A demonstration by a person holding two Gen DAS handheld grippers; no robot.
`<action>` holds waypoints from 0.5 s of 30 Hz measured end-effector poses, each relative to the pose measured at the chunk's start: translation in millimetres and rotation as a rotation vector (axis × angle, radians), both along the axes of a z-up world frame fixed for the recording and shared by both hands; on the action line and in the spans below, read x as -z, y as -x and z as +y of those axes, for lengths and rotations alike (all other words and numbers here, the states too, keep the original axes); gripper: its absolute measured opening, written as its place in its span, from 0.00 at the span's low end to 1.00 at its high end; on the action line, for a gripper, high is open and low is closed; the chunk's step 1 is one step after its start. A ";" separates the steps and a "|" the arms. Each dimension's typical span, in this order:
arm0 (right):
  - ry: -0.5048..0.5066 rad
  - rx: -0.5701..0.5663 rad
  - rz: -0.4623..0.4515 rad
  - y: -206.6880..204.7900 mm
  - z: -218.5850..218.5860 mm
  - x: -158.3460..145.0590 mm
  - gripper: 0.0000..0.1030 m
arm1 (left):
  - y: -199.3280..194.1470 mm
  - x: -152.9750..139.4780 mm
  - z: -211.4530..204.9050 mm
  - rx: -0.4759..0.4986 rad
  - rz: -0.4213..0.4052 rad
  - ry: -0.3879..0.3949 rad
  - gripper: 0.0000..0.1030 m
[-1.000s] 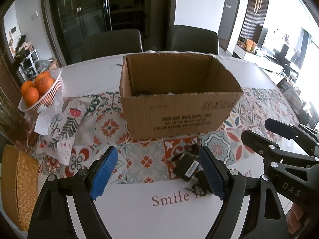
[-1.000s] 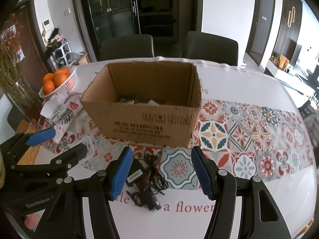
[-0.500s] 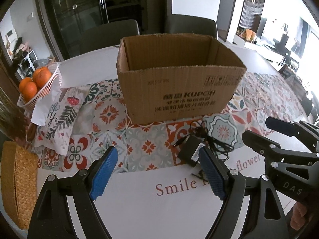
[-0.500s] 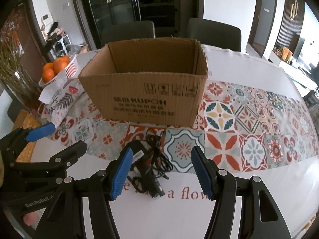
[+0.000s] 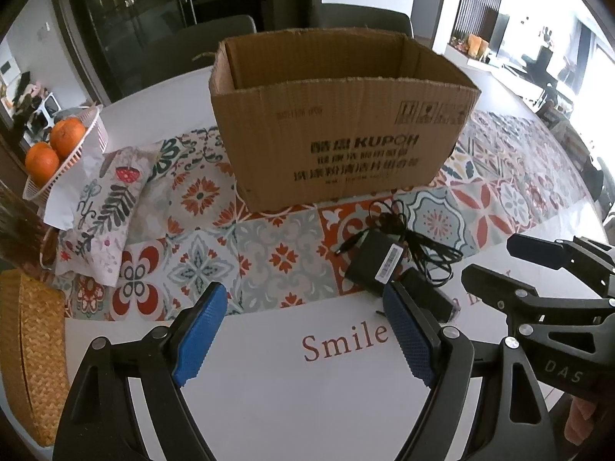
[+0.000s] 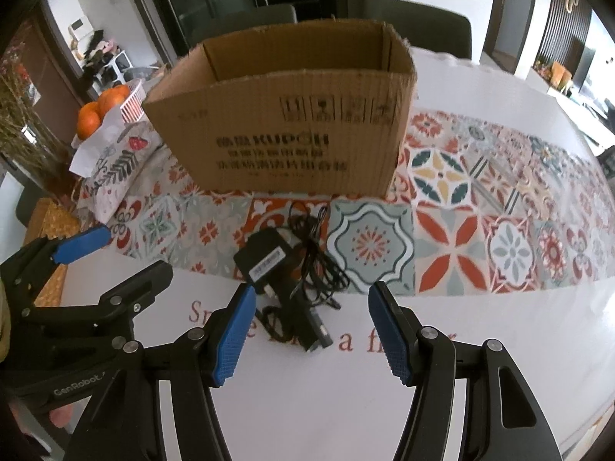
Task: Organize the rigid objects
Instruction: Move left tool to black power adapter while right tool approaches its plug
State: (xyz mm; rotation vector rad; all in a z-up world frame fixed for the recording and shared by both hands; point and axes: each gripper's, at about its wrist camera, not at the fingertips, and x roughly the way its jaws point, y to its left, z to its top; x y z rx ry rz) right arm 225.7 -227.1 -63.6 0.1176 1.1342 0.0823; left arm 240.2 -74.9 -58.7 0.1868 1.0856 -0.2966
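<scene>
A black power adapter (image 6: 262,259) with a white label is being shown lying flat at the near edge of the patterned table runner (image 6: 453,230), its thin black cable (image 6: 317,265) bunched loosely against its right side; a second dark plug-like piece (image 6: 307,326) is lying just nearer, on the white tablecloth (image 6: 307,403) over the printed lettering, and what exactly it is cannot be told. The adapter's long axis is being seen as running diagonally, from far left to near right in the left wrist view (image 5: 374,265). Behind it, close but apart, an open cardboard box (image 6: 284,130) is standing upright; its contents are not being shown from this low angle.

The right gripper (image 6: 311,330) is being held wide open and empty, with the plug-like piece and the adapter lying straight ahead between the lines of its fingers; the left gripper (image 5: 305,334) is likewise being held wide open with nothing in it, but the adapter is lying off to its right, just past its right finger (image 5: 407,334). The right hand is therefore being judged the nearer and better aligned; a short advance is likely being called for, with the trailing cable being the thing that could snag.

Further left, a basket of oranges (image 5: 54,146) and a floral cloth pouch (image 5: 103,207) are being left untouched.
</scene>
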 end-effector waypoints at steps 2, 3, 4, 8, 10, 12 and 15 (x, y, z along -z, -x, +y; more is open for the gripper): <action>-0.003 0.005 0.017 0.6 -0.1 4.7 0.60 | -1.1 4.9 -1.1 0.013 0.013 -0.006 0.81; -0.008 0.010 0.029 1.0 -0.5 8.0 0.60 | -1.7 7.3 -1.5 0.018 0.019 -0.010 0.81; -0.012 0.012 0.039 1.0 -0.6 10.7 0.60 | -2.1 8.8 -2.1 0.022 0.022 -0.013 0.81; -0.032 0.016 0.079 1.1 -0.7 21.3 0.60 | -5.3 15.5 -2.2 0.021 0.034 -0.019 0.81; -0.041 0.012 0.095 1.1 0.5 25.5 0.60 | -8.1 17.5 -1.4 0.010 0.039 -0.018 0.81; -0.044 0.013 0.108 0.7 1.1 29.2 0.60 | -10.7 18.7 -1.5 0.008 0.044 -0.011 0.80; -0.078 0.014 0.129 -0.7 1.4 35.4 0.60 | -15.5 22.4 -3.2 0.005 0.053 -0.008 0.78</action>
